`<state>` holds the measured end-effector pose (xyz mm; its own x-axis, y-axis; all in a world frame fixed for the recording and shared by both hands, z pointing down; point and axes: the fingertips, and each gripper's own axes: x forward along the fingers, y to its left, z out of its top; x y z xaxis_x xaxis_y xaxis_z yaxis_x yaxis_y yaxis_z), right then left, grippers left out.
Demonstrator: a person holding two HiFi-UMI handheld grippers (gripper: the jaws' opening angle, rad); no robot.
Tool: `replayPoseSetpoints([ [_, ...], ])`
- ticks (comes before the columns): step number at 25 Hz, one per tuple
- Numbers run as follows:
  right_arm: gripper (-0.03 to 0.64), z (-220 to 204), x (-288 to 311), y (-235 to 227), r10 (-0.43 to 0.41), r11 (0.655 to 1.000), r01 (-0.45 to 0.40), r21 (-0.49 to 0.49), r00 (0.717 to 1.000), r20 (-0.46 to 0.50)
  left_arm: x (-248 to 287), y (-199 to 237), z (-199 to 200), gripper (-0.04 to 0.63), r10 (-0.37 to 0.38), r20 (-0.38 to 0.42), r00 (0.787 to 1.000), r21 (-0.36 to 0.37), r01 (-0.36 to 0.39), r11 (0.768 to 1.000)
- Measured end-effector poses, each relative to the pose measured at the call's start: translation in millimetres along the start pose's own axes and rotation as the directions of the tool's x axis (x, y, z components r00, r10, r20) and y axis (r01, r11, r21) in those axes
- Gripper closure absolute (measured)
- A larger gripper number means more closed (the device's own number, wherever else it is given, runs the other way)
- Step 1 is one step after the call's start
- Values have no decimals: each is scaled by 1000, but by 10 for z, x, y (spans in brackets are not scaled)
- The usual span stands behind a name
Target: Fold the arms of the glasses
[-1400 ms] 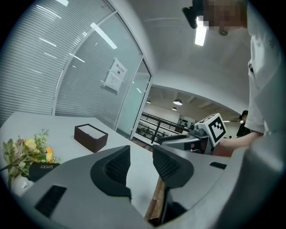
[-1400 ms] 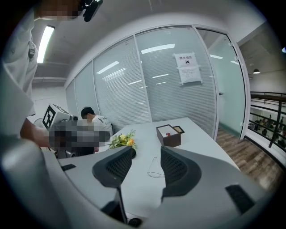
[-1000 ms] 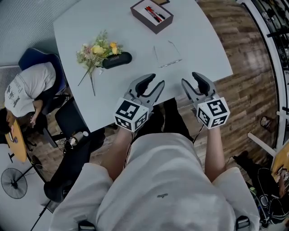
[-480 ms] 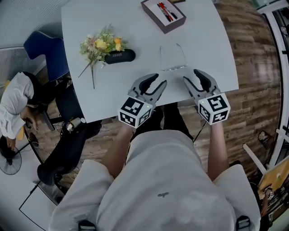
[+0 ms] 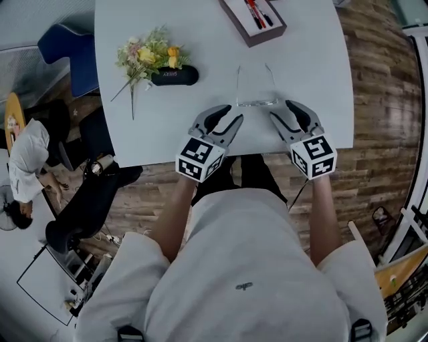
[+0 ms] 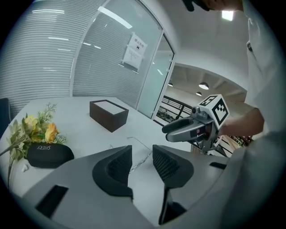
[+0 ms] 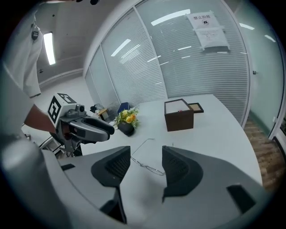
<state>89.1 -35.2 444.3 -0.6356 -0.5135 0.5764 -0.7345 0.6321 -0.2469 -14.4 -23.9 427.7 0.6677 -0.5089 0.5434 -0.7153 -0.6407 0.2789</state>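
Note:
Thin wire-rimmed glasses (image 5: 256, 101) lie on the white table (image 5: 321, 80), front toward me, both arms spread open and pointing away. My left gripper (image 5: 226, 117) hovers just to the left of the front and my right gripper (image 5: 285, 111) just to the right, neither touching it. In the left gripper view the glasses (image 6: 139, 159) show through the gap of the open left gripper (image 6: 142, 157). The right gripper view shows the glasses (image 7: 144, 165) on the table beyond the right gripper (image 7: 146, 163). Its jaws have just been opening, with nothing between them.
A black glasses case (image 5: 174, 75) and a small flower bunch (image 5: 147, 57) lie at the left. A brown box (image 5: 254, 20) with pens stands at the far side. The table's near edge (image 5: 167, 159) runs under my grippers. A blue chair (image 5: 67, 47) and a person (image 5: 30, 157) are at the left.
Both grippers have moved forward and down toward the glasses, now flanking the front. The glasses have not moved on the table.

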Motion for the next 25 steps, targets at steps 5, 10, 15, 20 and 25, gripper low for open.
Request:
replayPoseSetpoints([
  [5, 407, -78, 67, -85, 45, 999, -45, -4, 999, -22, 177, -36, -128, 448, 16, -92, 996, 160, -1, 987],
  [10, 402, -182, 163, -107, 84, 996, -85, -13, 995, -56, 323, -39, -245, 455, 25, -149, 989, 236, 11, 972],
  [15, 391, -284, 266, -166, 92, 995, -95, -33, 992, -88, 452, -5, -355, 484, 20, -184, 983, 294, 36, 955],
  [20, 380, -388, 327, -220, 94, 994, -100, -42, 988, -121, 553, 33, -496, 492, 7, -226, 974, 341, 73, 937],
  [25, 379, -452, 363, -266, 98, 994, -104, -38, 986, -134, 652, 59, -601, 500, 15, -270, 963, 429, 106, 897],
])
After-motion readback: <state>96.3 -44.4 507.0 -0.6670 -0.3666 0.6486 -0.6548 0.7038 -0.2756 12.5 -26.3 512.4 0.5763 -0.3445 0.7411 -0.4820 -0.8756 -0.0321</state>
